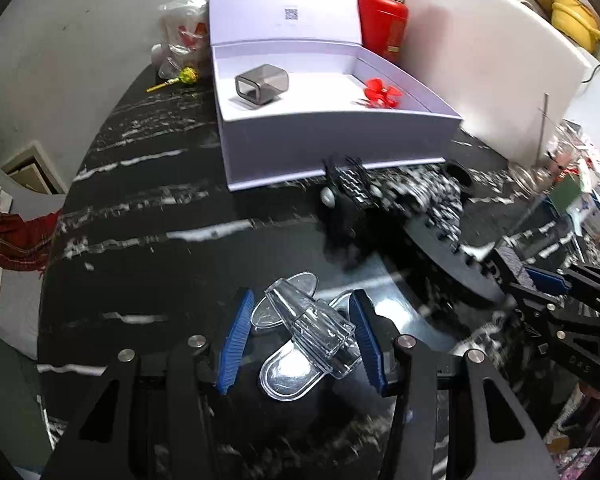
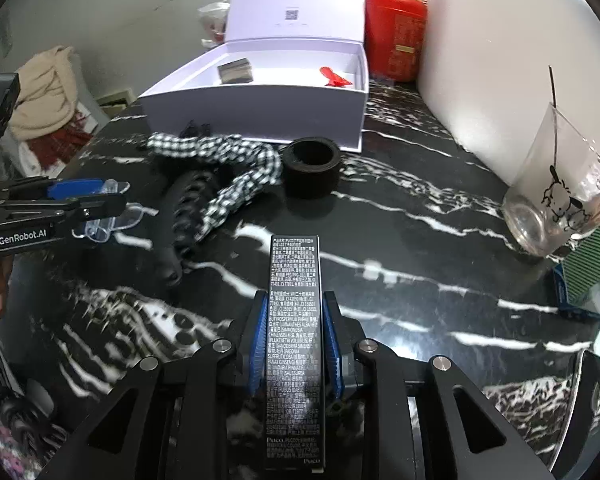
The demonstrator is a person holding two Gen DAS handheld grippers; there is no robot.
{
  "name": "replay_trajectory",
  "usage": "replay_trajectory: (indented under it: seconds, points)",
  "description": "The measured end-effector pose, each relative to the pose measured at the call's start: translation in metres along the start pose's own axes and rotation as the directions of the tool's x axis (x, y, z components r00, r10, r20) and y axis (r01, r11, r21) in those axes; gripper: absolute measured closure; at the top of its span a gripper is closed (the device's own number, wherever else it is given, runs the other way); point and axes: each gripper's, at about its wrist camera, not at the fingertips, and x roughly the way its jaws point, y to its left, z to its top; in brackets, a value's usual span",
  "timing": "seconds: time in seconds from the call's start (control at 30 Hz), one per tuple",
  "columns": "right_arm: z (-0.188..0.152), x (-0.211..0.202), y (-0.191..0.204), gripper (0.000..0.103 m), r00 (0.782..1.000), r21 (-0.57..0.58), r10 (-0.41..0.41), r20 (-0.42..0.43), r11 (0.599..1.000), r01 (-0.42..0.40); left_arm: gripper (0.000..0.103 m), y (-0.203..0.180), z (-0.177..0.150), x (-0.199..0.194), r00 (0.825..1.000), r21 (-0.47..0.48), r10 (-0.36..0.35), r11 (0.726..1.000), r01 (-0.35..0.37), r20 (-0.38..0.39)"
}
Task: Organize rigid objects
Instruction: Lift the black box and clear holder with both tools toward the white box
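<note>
The white box [image 1: 340,136] stands open on the black marbled table [image 1: 148,208], in the upper centre of both wrist views, its lid upright behind it. It already contains a grey cube-like item [image 1: 262,86] at the left and a red plastic piece [image 1: 381,94] at the right; the floor between them is bare. The box is judged to be the destination for both held items.

The right tongs [image 2: 294,344] are closed on a slim black carton [image 2: 295,344]; the blue pads press both long sides. The carton's long axis runs straight up the frame, pointing toward the front wall of the box. A black ring [image 2: 311,166] and a checked cloth [image 2: 228,172] lie on the table between the carton and the box.

The left tongs [image 1: 300,338] are part closed on a clear plastic clip [image 1: 308,330]. The clip lies diagonally across the gap. The right pad touches it; contact at the left pad cannot be confirmed. The box lies ahead, up the frame and slightly right.

The right tongs appear nearer the box.

The left view shows the box floor and its free space. The right view shows the obstacles, a drinking glass [image 2: 560,196] at the right edge, and the left tongs from the side with the clip clear of the table.
</note>
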Motion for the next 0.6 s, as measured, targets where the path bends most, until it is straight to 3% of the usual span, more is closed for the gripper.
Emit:
replay_trajectory:
  seconds: [0.17, 0.27, 0.6]
  points:
    - [-0.01, -0.006, 0.001, 0.076, 1.0, 0.015, 0.013, 0.007, 1.0, -0.013, 0.054, -0.005, -0.014, -0.006, 0.997, -0.015, -0.073, 0.997, 0.073, -0.023]
    - [-0.014, -0.009, 0.002, 0.064, 1.0, 0.016, 0.011, 0.009, 1.0, -0.011, 0.054, -0.007, -0.019, -0.009, 0.995, -0.038, -0.09, 0.995, 0.089, -0.032]
    - [-0.023, -0.017, -0.001, 0.045, 1.0, 0.023, -0.004, 0.024, 1.0, 0.004, 0.052, -0.021, -0.028, -0.02, 0.999, -0.01, -0.041, 0.999, 0.041, -0.024]
